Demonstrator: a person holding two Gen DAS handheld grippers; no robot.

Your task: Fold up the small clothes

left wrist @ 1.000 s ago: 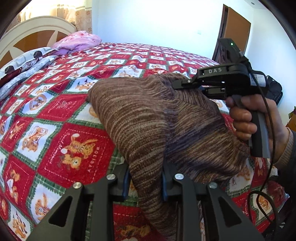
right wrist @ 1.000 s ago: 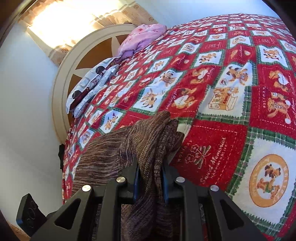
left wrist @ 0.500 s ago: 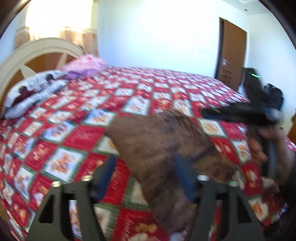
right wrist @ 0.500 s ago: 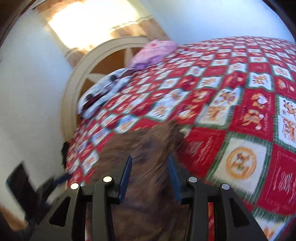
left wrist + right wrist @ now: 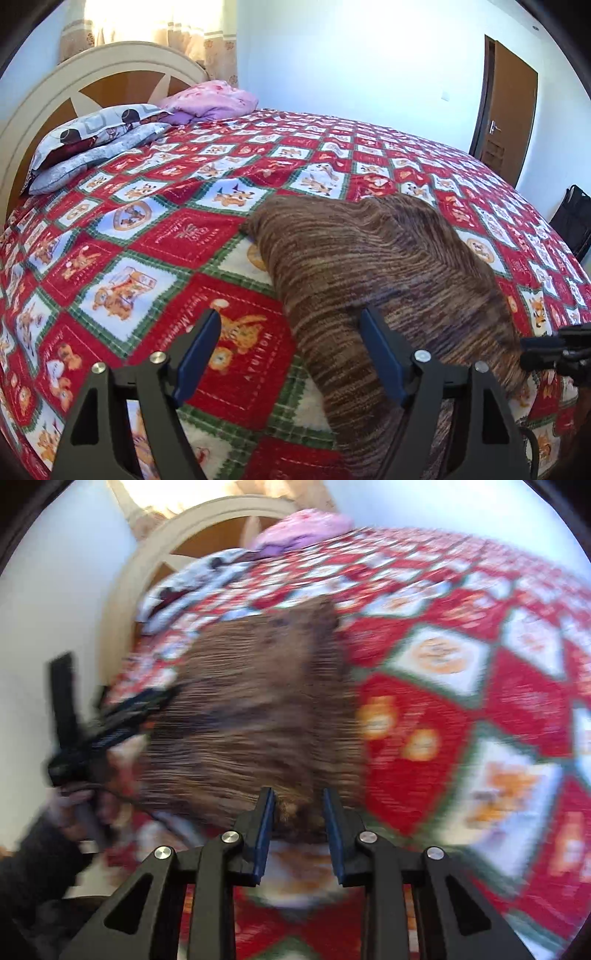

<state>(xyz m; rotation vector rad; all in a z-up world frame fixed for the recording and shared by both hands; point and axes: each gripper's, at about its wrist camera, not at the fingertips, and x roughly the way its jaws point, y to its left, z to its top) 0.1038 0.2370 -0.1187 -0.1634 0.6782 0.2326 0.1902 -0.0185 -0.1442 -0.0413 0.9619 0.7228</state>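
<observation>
A brown striped knit garment (image 5: 373, 266) lies folded on the red patchwork bedspread (image 5: 177, 236). My left gripper (image 5: 291, 350) is open and empty, its right finger over the garment's near left edge. In the blurred right wrist view the garment (image 5: 251, 709) lies just beyond my right gripper (image 5: 298, 812), which is open with nothing between its fingers. The left gripper shows there at the left edge (image 5: 110, 731), and the right gripper's tip shows at the right edge of the left wrist view (image 5: 554, 350).
Patterned pillows (image 5: 96, 140) and a pink bundle (image 5: 210, 101) lie by the headboard (image 5: 55, 88) at the far left. A brown door (image 5: 506, 110) and a black bag (image 5: 574, 218) are on the right, past the bed's edge.
Both grippers have opened and let go of the brown garment, which now rests flat on the bed. Both have drawn back from it; the right one is still moving.
</observation>
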